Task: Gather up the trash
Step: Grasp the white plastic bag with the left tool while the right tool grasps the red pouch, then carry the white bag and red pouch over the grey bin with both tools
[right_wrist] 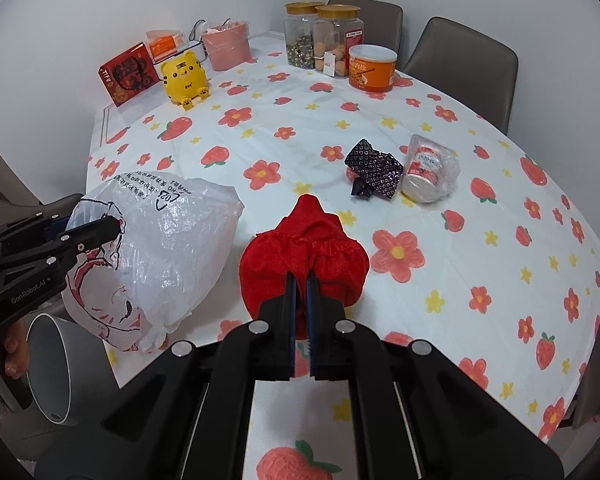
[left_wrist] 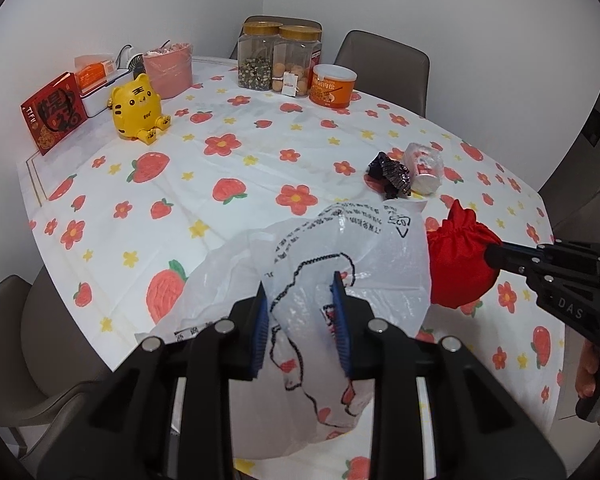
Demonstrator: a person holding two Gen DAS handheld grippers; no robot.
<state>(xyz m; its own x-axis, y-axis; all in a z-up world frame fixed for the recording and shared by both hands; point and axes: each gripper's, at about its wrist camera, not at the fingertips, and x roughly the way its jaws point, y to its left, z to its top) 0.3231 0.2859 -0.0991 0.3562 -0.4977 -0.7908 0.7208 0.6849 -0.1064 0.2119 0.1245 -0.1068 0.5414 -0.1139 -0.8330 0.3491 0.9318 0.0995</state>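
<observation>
- Your left hand-held gripper (left_wrist: 302,280) stands part open, pads pressing a bunched fold of the white plastic bag (left_wrist: 340,248); bag hangs at the near edge of the table (left_wrist: 260,152).
- Your right hand-held gripper (right_wrist: 301,276) is clamped nearly closed on the red cloth pouch (right_wrist: 304,248), pinching the fabric at its gathered neck, just right of the bag.
- Further out on the table: crumpled dark wrapper (right_wrist: 374,174) touching a plastic-wrapped cup (right_wrist: 430,170) lying on its side, well apart from both grippers.
- Grey bin (right_wrist: 50,364) below the table edge, under the bag.
</observation>
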